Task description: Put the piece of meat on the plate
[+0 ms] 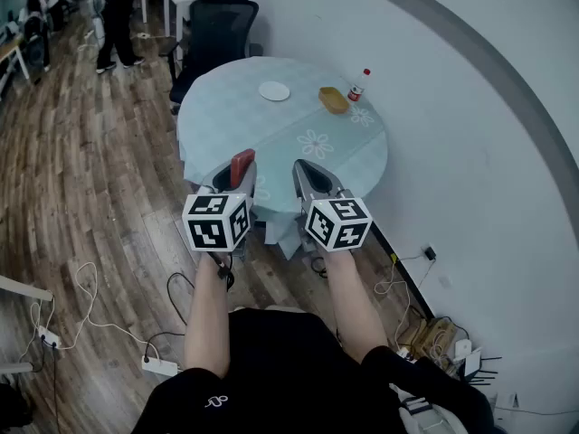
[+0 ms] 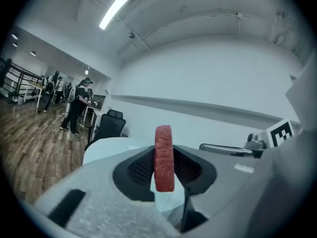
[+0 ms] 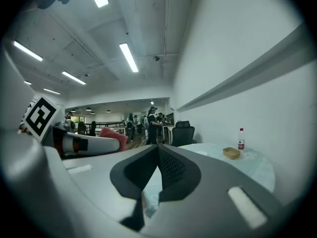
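Both grippers were held side by side, roughly level, short of the table edge. The left gripper (image 2: 164, 168) had its fingers pinching the piece of meat (image 2: 164, 155). This red, grainy slab stood on edge between the pads, its upper end rising above the fingertips and its lower end hanging just below them. The pads pressed on both flat faces. The right gripper (image 3: 157, 163) sat just to the right of the left fingers and apart from them. Its fingers were pressed together with nothing between them.

Ahead of both sets of fingertips stood a round table (image 1: 226, 125) under a pale cloth with flower prints. The white plate (image 1: 274, 90) lay on its far half, well beyond the left fingers and slightly to their right, well apart from the meat. Right of the plate, ahead of the right fingers, lay a shallow tan dish (image 1: 333, 99). Just beyond the dish, near the wall, stood an upright bottle (image 1: 359, 85) with a red cap. Behind the table, farther than the plate, stood a black office chair (image 1: 220, 27). Farthest off, to the left of the left fingers, a person (image 1: 116, 16) stood on the wood floor (image 1: 72, 170).
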Action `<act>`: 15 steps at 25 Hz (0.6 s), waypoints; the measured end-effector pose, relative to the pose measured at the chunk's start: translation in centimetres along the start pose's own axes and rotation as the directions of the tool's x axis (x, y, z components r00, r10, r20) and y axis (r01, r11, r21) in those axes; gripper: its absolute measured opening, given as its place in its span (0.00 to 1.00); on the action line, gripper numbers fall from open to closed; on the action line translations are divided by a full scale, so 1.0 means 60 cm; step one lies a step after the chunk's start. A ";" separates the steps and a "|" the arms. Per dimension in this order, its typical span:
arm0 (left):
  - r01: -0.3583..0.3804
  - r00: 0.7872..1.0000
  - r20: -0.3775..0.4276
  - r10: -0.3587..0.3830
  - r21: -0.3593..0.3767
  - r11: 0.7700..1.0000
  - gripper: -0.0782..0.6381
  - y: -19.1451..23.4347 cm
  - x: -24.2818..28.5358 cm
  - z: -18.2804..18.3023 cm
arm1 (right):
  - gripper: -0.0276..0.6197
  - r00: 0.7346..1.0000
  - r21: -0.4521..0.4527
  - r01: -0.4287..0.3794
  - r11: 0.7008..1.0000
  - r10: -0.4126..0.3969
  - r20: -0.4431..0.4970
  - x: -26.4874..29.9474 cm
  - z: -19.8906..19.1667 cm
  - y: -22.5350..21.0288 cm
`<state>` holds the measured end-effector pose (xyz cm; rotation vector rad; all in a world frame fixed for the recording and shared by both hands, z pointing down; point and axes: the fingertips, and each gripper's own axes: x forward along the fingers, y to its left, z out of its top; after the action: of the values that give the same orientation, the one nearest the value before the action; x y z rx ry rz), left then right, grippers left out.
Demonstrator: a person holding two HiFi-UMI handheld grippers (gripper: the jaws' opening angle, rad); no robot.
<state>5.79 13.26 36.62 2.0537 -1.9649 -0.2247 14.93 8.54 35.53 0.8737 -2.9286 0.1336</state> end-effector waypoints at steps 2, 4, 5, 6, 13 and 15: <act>-0.001 1.000 -0.010 0.001 -0.001 1.000 0.23 0.014 0.013 -0.003 | 0.05 1.000 0.049 0.019 0.999 -0.020 0.018 0.022 -0.003 -0.018; -0.001 1.000 -0.024 0.001 0.000 1.000 0.23 0.026 0.018 -0.007 | 0.05 0.999 0.088 0.050 0.995 -0.050 0.001 0.036 -0.014 -0.033; -0.001 1.000 -0.027 0.001 0.003 1.000 0.23 0.032 0.017 -0.006 | 0.05 0.998 0.099 0.063 0.993 -0.062 -0.013 0.041 -0.020 -0.037; -0.002 1.000 -0.026 0.002 0.004 1.000 0.23 0.039 0.012 -0.004 | 0.05 0.998 0.109 0.069 0.992 -0.067 -0.021 0.046 -0.023 -0.037; -0.029 0.999 -0.028 0.026 -0.082 0.996 0.23 0.111 0.009 0.007 | 0.05 0.998 0.075 0.019 0.997 -0.014 -0.064 0.098 -0.040 0.011; -0.018 0.999 -0.040 0.014 -0.091 0.996 0.23 0.116 0.024 -0.002 | 0.05 0.997 0.091 0.036 0.995 -0.029 -0.070 0.108 -0.044 -0.008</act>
<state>-0.72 11.65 39.05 1.9701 -1.9111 -0.2640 9.93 4.93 38.87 0.9100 -2.8631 0.2929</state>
